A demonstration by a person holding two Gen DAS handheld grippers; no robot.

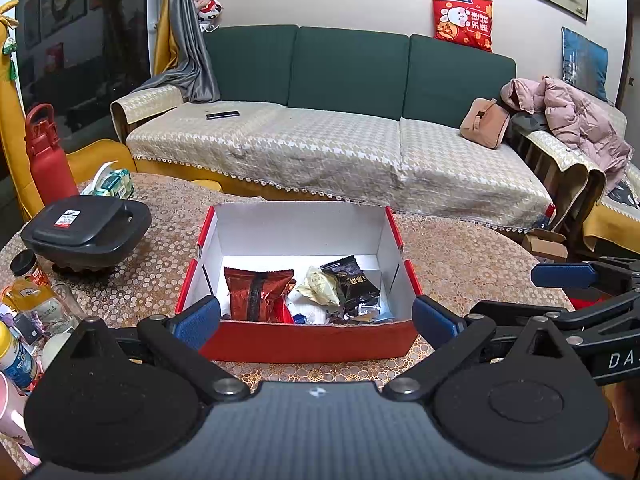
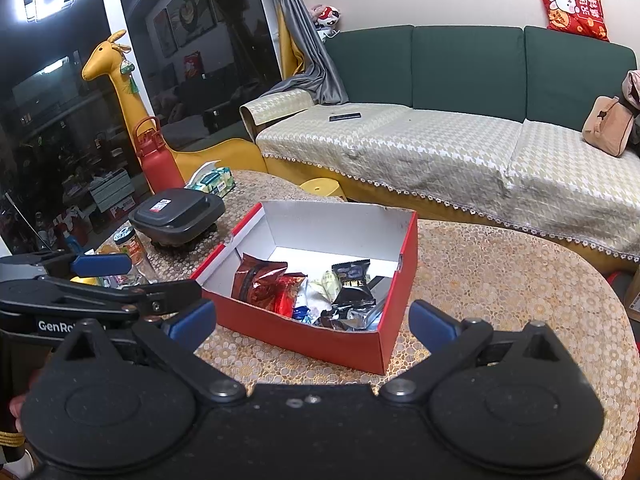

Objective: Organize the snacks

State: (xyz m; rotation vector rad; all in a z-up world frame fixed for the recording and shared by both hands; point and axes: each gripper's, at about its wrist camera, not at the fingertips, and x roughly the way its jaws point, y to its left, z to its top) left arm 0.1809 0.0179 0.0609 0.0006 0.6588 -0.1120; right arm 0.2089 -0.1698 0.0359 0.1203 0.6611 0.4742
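- from my left wrist camera, my left gripper (image 1: 316, 320) hangs with its blue pads spread wide and nothing between them, one pad at each front corner of the red box (image 1: 308, 342).
- the box stands open on the table (image 1: 472, 264), which wears a lacy gold-patterned cloth; its inside is white.
- down in the box lie the snacks: a red packet (image 1: 256, 292) at the left, a pale crumpled wrapper (image 1: 320, 288) in the middle, a black packet (image 1: 354, 286) at the right.
- to the left on the cloth sit a black lidded container (image 1: 86, 228), a red bottle (image 1: 48, 156), a tissue pack (image 1: 114, 182) and a cluster of small bottles at the edge.
- behind the table runs a green sofa (image 1: 348, 68) under a pale woven cover, with a remote (image 1: 222, 114), a tan bag (image 1: 484, 122), a pink coat (image 1: 576, 120) and a red cushion (image 1: 464, 20).
- my right gripper shows at the far right edge of this view.
- from my right wrist camera, my right gripper (image 2: 314, 326) is likewise spread apart and empty, hovering just short of the box's (image 2: 328, 340) near corner.
- the same snacks lie heaped toward the box's front, the red packet (image 2: 264, 280) at the left and the black packet (image 2: 354, 284) at the right.
- my left gripper reaches in from the left edge.
- a yellow giraffe figure (image 2: 124, 92) stands by the dark window (image 2: 60, 120), where a ceiling lamp is reflected; a grey curtain (image 2: 304, 40) hangs beside it.
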